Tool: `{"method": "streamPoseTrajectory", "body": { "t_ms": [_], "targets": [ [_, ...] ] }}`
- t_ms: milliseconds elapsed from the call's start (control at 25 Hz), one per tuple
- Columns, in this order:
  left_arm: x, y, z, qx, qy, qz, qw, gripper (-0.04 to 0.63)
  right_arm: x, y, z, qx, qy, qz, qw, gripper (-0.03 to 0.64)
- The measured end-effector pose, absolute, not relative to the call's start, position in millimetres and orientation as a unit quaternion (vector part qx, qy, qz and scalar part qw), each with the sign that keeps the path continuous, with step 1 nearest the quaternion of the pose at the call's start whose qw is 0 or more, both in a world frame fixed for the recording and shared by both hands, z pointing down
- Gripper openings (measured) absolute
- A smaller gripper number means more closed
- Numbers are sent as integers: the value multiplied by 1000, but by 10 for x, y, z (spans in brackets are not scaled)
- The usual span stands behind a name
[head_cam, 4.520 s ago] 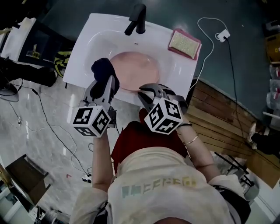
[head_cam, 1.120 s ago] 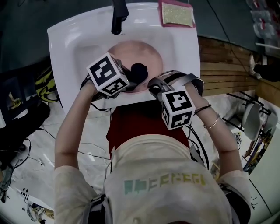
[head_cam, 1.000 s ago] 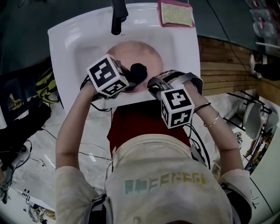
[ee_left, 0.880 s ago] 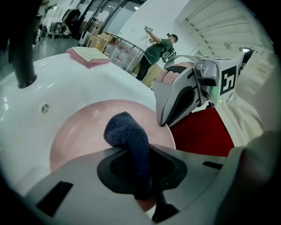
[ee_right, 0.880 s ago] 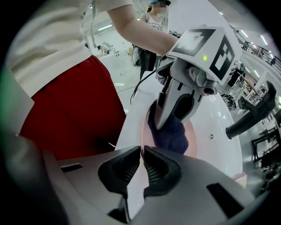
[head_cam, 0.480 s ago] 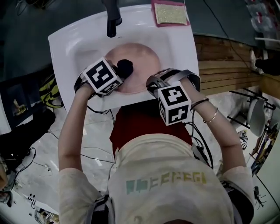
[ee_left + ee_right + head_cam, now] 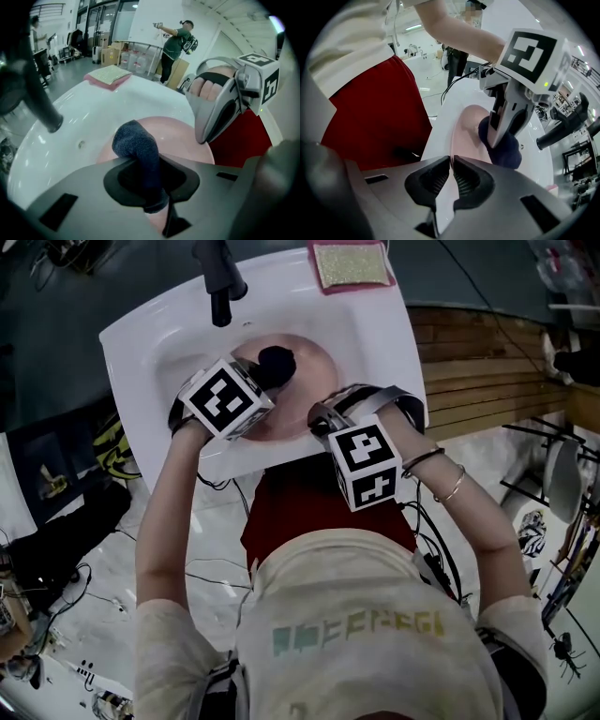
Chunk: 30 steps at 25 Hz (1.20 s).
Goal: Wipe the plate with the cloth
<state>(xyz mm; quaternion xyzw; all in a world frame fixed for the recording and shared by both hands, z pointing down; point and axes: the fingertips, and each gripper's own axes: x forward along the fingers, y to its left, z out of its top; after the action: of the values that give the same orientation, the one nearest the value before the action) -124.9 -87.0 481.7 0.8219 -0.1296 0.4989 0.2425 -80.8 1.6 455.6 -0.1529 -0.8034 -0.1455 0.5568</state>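
Note:
A pink plate [image 7: 305, 395] lies in the white sink [image 7: 375, 334]. My left gripper [image 7: 261, 382] is shut on a dark blue cloth [image 7: 276, 365], which presses on the far left part of the plate. In the left gripper view the cloth [image 7: 138, 150] stands up between the jaws over the plate [image 7: 187, 136]. My right gripper [image 7: 322, 420] is shut on the plate's near rim. In the right gripper view the thin plate edge [image 7: 452, 154] runs between the closed right gripper [image 7: 452, 168], with the cloth [image 7: 504, 152] and left gripper [image 7: 513, 108] beyond.
A black faucet [image 7: 217, 277] rises at the sink's far side, above the drain hole [image 7: 80, 144]. A yellow sponge on a pink tray [image 7: 349, 263] sits on the far right corner. Cables lie on the floor at left; wooden boards lie at right.
The left gripper has slid the cloth across the plate, from its middle toward the far left side near the faucet. The right gripper has kept its hold on the near rim.

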Motion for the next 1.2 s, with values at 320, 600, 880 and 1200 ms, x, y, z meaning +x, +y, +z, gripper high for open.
{"method": "streamPoseTrajectory", "body": {
  "t_ms": [320,600,880,1200],
  "targets": [
    [-537,-548,4828,832,14,502,234,80,-793,28,4569,-154,-804,-151,555,52],
    [-667,-535,4987,815,-3,521,255,80,-780,40,4557,-154,-807,-147,552,52],
    [-919,-694,5120,808,-49,521,271,80,-781,44,4559,-160,-805,-144,552,52],
    [-1156,-871,5262,796,-87,524,289,80,-786,43,4555,-167,-804,-142,553,52]
  ]
}}
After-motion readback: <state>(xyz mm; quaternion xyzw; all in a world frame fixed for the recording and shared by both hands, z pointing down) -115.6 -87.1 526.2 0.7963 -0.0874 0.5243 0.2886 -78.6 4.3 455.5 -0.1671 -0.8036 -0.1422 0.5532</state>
